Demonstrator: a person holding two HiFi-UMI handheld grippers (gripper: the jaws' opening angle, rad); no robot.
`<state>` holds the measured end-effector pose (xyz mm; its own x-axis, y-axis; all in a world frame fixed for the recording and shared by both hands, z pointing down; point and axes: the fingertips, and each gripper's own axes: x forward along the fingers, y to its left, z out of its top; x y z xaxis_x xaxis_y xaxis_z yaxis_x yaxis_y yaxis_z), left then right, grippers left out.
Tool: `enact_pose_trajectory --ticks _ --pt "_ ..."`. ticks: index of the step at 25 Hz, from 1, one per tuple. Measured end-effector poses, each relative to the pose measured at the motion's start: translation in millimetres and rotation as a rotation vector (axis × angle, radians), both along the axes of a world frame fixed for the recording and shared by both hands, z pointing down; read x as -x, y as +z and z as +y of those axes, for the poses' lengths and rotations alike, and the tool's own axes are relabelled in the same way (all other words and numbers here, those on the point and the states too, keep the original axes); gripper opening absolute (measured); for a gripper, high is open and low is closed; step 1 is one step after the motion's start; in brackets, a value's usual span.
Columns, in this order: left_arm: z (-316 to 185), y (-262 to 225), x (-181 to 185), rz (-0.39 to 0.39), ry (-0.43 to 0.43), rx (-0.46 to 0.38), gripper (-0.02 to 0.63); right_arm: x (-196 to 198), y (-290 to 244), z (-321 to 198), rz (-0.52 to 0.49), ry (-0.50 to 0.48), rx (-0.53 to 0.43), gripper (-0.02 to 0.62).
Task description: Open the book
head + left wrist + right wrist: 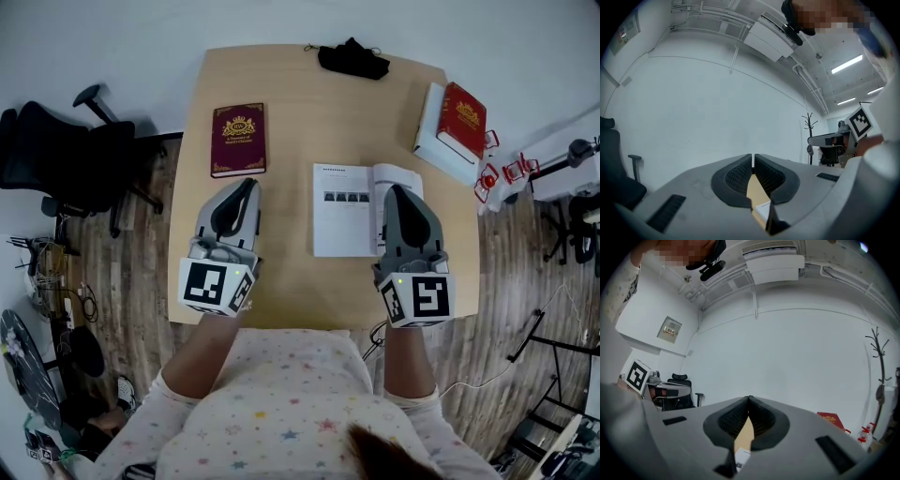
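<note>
Book [345, 211] lying open on table [281, 84] | right tongs [398, 189] hanging over its right page, closed, gripping nothing | left tongs [247, 185] resting beside it, narrowed to a slit, empty

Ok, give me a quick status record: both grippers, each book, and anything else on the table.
left gripper: jaws together, nothing held; over the bare light wooden table, near side
right gripper: jaws together, nothing held; over the right page of the white book, contact unclear
white paper book: lying open, table centre
maroon hardcover book: closed, flat, far left
red hardcover book: closed, on the white box at the right edge
black bundle: far edge
</note>
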<state>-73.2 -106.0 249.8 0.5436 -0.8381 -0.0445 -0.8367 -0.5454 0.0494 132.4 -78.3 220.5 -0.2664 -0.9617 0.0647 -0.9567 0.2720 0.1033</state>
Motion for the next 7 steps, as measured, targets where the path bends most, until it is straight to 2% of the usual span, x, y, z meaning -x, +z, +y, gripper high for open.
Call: enact_pose_trajectory --ticks 7 --pt "2.2 1.0 -0.6 0.0 0.002 0.003 0.026 -2.0 -2.9 2.5 0.001 0.007 -0.011 0.0"
